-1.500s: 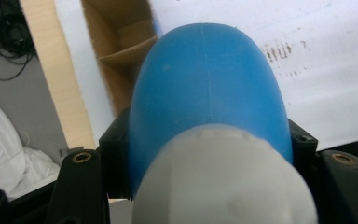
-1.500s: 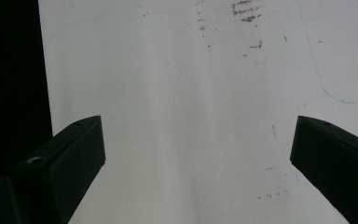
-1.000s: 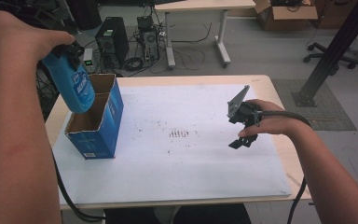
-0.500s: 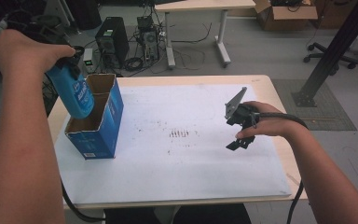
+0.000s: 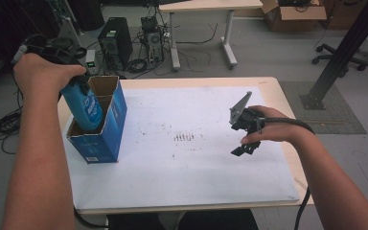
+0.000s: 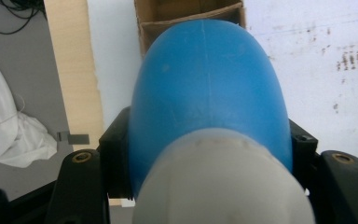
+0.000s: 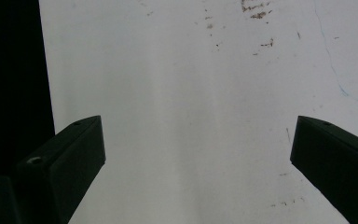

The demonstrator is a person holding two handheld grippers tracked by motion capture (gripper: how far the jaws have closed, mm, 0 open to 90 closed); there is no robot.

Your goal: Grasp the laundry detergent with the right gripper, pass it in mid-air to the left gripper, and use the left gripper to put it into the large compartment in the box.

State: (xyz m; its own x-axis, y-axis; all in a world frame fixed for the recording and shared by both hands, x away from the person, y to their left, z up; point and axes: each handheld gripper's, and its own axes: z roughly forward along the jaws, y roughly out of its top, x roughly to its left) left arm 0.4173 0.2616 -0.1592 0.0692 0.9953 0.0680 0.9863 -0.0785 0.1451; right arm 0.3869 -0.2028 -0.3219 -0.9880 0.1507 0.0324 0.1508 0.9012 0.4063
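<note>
A blue bottle (image 5: pixel 88 109) with a white cap stands partly inside an open blue cardboard box (image 5: pixel 103 141) at the table's left side. My left gripper (image 5: pixel 75 86) is shut on the bottle's upper part, under the person's left hand. In the left gripper view the bottle (image 6: pixel 209 88) sits between both jaws of the left gripper (image 6: pixel 207 142), its base pointing into the box (image 6: pixel 186 11). My right gripper (image 5: pixel 242 136) hovers over the right part of the table, open. In its own view the right gripper (image 7: pixel 198 154) has nothing between its jaws.
A white sheet (image 5: pixel 182 182) with dark smudges (image 5: pixel 187 137) covers the wooden table (image 5: pixel 273 88). On the floor behind are a computer tower (image 5: pixel 115 40), cables, another desk (image 5: pixel 201 7) and a black post (image 5: pixel 345 52). White cloth (image 6: pixel 9 126) lies on the floor at the left.
The left hand has come down and carried the blue bottle from above the box into its opening. The right hand and its gripper have stayed where they were.
</note>
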